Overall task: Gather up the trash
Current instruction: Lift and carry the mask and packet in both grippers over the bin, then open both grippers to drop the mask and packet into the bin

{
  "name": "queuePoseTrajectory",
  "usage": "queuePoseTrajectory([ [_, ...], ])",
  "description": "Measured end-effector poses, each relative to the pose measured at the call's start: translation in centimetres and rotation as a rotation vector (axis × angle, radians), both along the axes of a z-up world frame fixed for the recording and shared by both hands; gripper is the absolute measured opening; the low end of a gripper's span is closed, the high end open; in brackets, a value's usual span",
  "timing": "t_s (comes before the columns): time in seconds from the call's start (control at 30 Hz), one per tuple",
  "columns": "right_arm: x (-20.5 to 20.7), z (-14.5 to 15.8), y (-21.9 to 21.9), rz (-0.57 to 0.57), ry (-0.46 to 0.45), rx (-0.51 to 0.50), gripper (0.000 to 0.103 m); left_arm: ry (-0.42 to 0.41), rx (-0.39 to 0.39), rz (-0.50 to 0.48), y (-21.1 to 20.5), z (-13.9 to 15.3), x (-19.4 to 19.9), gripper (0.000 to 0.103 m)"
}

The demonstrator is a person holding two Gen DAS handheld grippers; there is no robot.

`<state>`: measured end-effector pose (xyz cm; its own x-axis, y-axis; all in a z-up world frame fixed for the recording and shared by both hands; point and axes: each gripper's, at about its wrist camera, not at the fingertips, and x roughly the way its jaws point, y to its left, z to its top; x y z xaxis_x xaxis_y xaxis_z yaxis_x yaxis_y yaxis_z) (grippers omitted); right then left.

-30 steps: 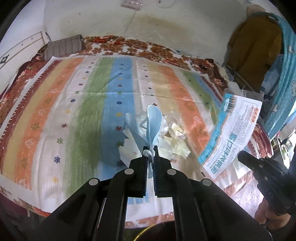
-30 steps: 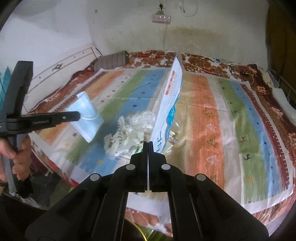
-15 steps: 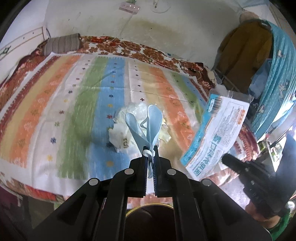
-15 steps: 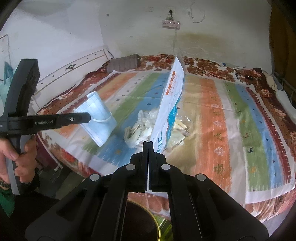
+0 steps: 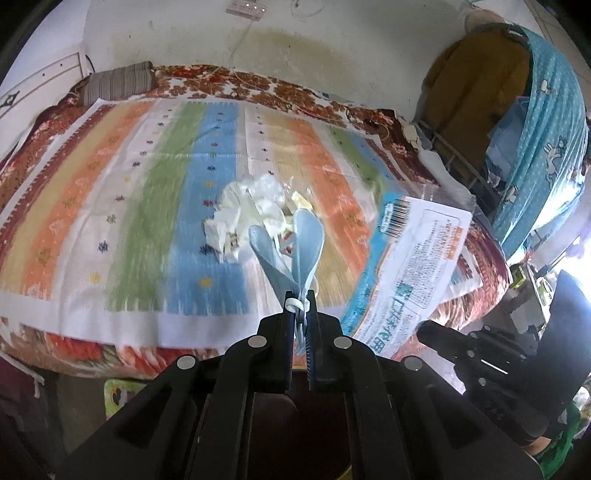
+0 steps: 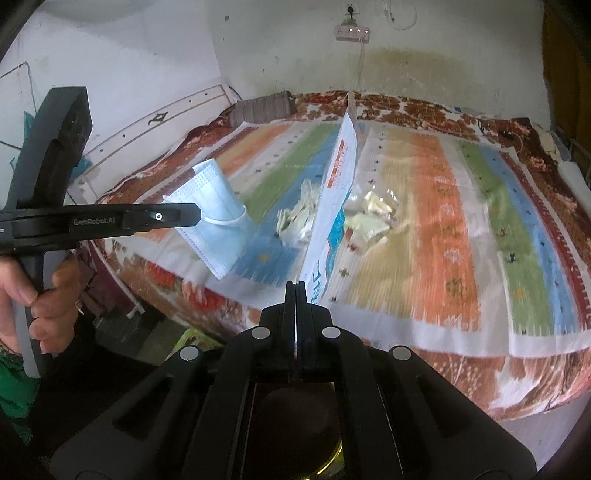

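Two grippers over striped bedspread (image 5: 147, 229): left gripper (image 5: 301, 314) jaws pinch mask (image 5: 303, 251), right gripper (image 6: 295, 291) jaws pinch wrapper (image 6: 338, 192)

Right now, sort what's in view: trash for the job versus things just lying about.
Job:
face mask, held by left gripper
plastic packet, held by right gripper
crumpled wrappers on the bed

Lying about:
striped bedspread
pillow
power strip

A bed (image 5: 110, 206) is covered by a striped blanket (image 6: 461, 236) over a floral sheet (image 5: 288, 88); a striped pillow (image 5: 118, 83) is laid at its head; a stained white wall (image 5: 332, 55) is fitted with a power strip (image 6: 351, 32); teal cloth (image 5: 546, 122) is hung at the right.
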<state>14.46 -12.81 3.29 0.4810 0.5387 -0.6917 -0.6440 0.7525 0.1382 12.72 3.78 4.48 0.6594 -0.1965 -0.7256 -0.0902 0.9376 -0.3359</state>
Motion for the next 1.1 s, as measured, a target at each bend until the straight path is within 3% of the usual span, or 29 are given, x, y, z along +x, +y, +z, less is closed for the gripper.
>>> queuePoseTrajectory([
  [0.53, -4.3, -4.5, -0.6, -0.001, 0.124, -0.072, 0.000, 0.129, -0.015, 0.038, -2.7, -3.8, -4.4, 0.004],
  [0.67, -4.6, -5.7, -0.8, -0.020, 0.157, -0.102, 0.000, 0.187, -0.100, 0.029, -2.7, -5.5, -5.1, 0.004],
  [0.83, -5.2, -7.7, -0.6, -0.018, 0.223, -0.143, 0.000, 0.225, -0.050, 0.040, -3.7, -6.8, -5.5, 0.004],
  [0.93, -5.1, -9.2, -0.4, -0.016, 0.309, -0.158, 0.000, 0.253, -0.047, 0.041, -3.8, -7.4, -5.3, 0.004],
  [1.1, -5.3, -10.5, -0.1, -0.008, 0.357, -0.190, 0.000, 0.303, -0.070, 0.031, -3.8, -8.4, -5.0, 0.005],
])
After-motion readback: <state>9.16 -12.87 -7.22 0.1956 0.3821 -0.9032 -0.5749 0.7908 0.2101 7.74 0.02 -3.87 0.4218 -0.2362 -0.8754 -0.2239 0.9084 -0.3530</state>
